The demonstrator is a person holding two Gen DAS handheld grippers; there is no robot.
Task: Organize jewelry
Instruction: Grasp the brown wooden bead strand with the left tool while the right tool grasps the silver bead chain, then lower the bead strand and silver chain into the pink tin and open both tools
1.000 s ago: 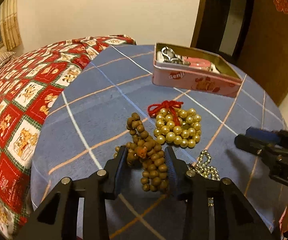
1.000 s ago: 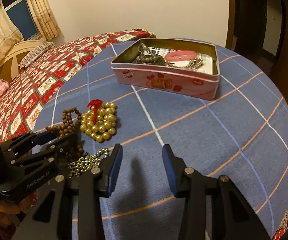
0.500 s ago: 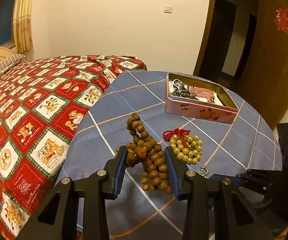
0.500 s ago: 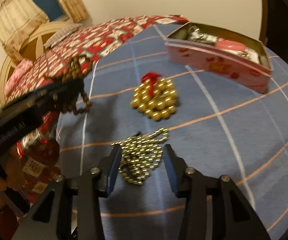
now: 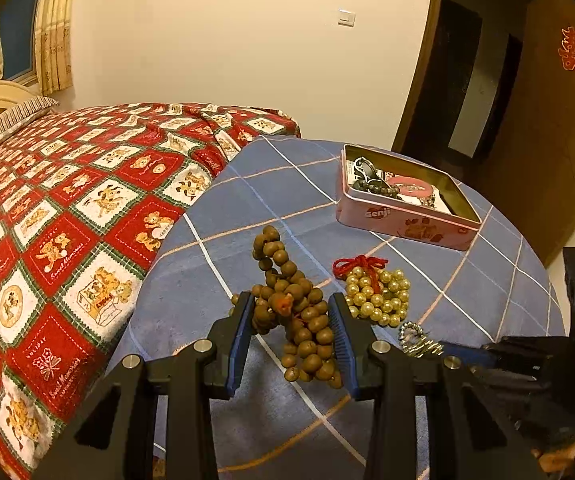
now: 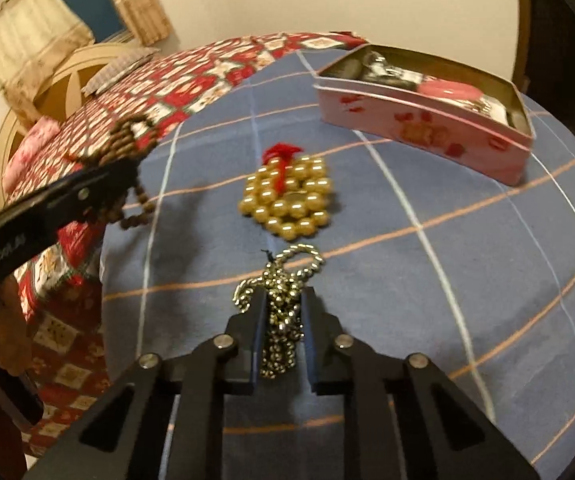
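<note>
**Both grippers loaded, tin waiting across the table**

The brown wooden bead strand (image 5: 295, 312) hangs bunched between the pads of the left gripper (image 5: 292, 338), which is clamped on it and holds it clear of the blue checked tablecloth (image 5: 247, 216). A loop sticks up above the pads and a clump dangles below, so the grip seems to have caught the strand near its middle, probably to keep it gathered rather than trailing.

To its right, the small brass-coloured ball chain (image 6: 281, 312) sits between the fingers of the right gripper (image 6: 281, 322), whose jaws are closing on it at this moment; the pads already squeeze the heap from both sides, while its far loop rests on the cloth. The gripper points steeply down, which suits scooping a low, loose pile off a soft surface.

Just beyond the chain lies the gold pearl bracelet (image 6: 287, 196) with its red tassel, flat on the cloth and untouched, between the two held pieces and the pink tin (image 6: 439, 136).

The tin stands open at the far side of the round table, well apart from both grippers, and already holds dark beads and a pink bangle. It is evidently the destination, so the two strands look ready to be carried there. A bed with a red patterned quilt (image 5: 67, 208) borders the table on the left.
</note>
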